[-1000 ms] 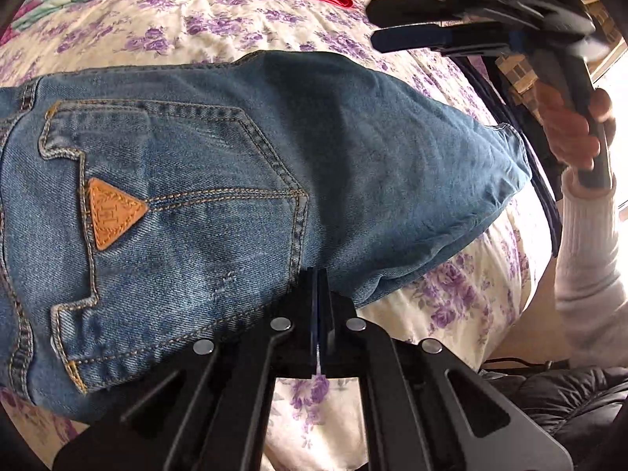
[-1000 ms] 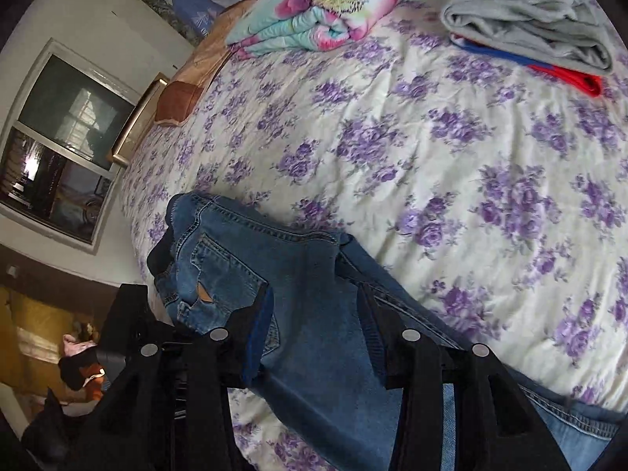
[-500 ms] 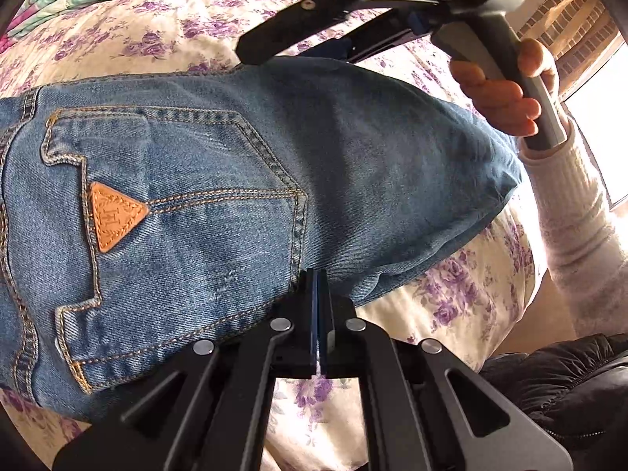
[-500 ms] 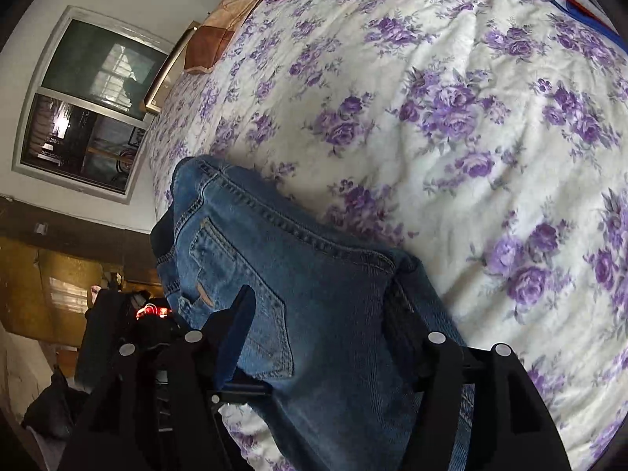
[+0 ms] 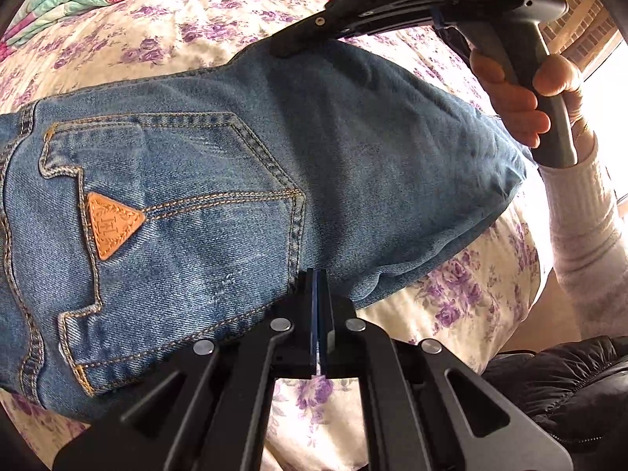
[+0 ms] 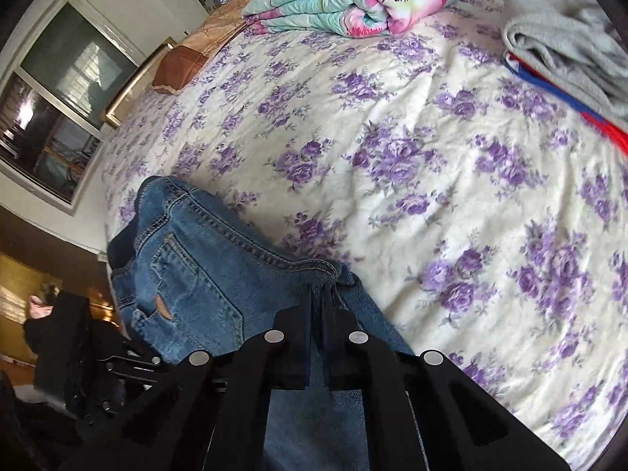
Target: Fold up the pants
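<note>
both my grippers are pinched closed on the folded jeans [image 5: 243, 180] lying on the flowered bedsheet [image 6: 451, 180] — left gripper [image 5: 318, 286] on the near edge, right gripper [image 6: 318, 298] on the far edge.

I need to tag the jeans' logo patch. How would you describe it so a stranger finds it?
On the floral bedsheet lie blue jeans, folded. On their back pocket sits a leather patch: the only tan, triangular piece on the denim, pointing toward the pocket's centre seam.
</note>
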Motion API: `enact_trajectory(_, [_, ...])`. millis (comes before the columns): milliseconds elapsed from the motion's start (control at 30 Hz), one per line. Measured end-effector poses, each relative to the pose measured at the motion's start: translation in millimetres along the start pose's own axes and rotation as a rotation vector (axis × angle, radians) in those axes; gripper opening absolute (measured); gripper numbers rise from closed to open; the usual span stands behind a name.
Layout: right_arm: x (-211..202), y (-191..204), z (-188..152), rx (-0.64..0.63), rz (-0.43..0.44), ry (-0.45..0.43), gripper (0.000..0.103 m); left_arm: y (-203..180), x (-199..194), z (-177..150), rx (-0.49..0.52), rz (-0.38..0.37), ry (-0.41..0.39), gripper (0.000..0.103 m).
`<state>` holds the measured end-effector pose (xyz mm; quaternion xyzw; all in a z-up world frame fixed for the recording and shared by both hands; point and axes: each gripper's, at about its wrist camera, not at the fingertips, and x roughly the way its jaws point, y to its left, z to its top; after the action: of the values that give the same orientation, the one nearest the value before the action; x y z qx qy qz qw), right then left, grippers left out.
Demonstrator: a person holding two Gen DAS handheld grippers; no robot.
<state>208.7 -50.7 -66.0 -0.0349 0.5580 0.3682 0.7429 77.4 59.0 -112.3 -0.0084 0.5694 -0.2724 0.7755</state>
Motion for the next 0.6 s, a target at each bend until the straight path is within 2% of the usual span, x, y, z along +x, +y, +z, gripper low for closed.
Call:
enact_trajectory(100, [35.8,-7.1,-0.6,-0.010,-0.081,0.067,0.005,-3.6,3.3,1.4,0.001,0.009,0.000,0.002])
enact_trajectory(200, [34.0,-11.0,-2.7,-0.032,-0.064,0.029,0.007,-2.2,2.3,3.2,-0.019,0.002,0.008,0.001])
enact_trajectory(233, [30.3,-14.2,-3.5,-0.016,-0.049,0.021,0.011,-5.0,0.5,5.4,-0.015,0.009,0.015,0.001])
enact_trajectory(300, [15.3,-21.6,-6.7,0.048,-0.048,0.007,0.036,-11.0,-10.1,10.7,0.010,0.043,0.024,0.001])
enact_trajectory(367, [-17.3,-22.2,-15.3,0.091,-0.042,-0.058,0.041,-20.9,-27.5,22.6,0.040,0.064,-0.023,0.001])
enact_trajectory(400, [-37.8,-20.3,-22.8,0.091,-0.058,-0.105,0.049,-24.1,-35.9,30.4,0.047,0.056,-0.054,0.003])
enact_trajectory(467, [-78.2,-18.1,-43.8,0.090,-0.148,-0.195,0.058,-24.5,-43.9,52.1,0.023,0.033,-0.092,0.011])
enact_trajectory(500, [-95.7,-17.5,-57.7,0.099,-0.196,-0.234,0.058,-21.5,-42.3,63.8,-0.002,0.017,-0.104,0.017])
enact_trajectory(533, [-110.6,-19.3,-74.2,0.114,-0.233,-0.260,0.058,-21.1,-36.0,77.3,-0.019,0.004,-0.108,0.017])
enact_trajectory(567, [-122.5,-22.4,-93.1,0.134,-0.257,-0.275,0.051,-20.1,-27.7,91.2,-0.026,-0.012,-0.099,0.017])
enact_trajectory(600, [-128.7,-23.4,-110.6,0.154,-0.270,-0.281,0.032,-19.3,-14.6,103.5,-0.029,-0.039,-0.082,0.017])
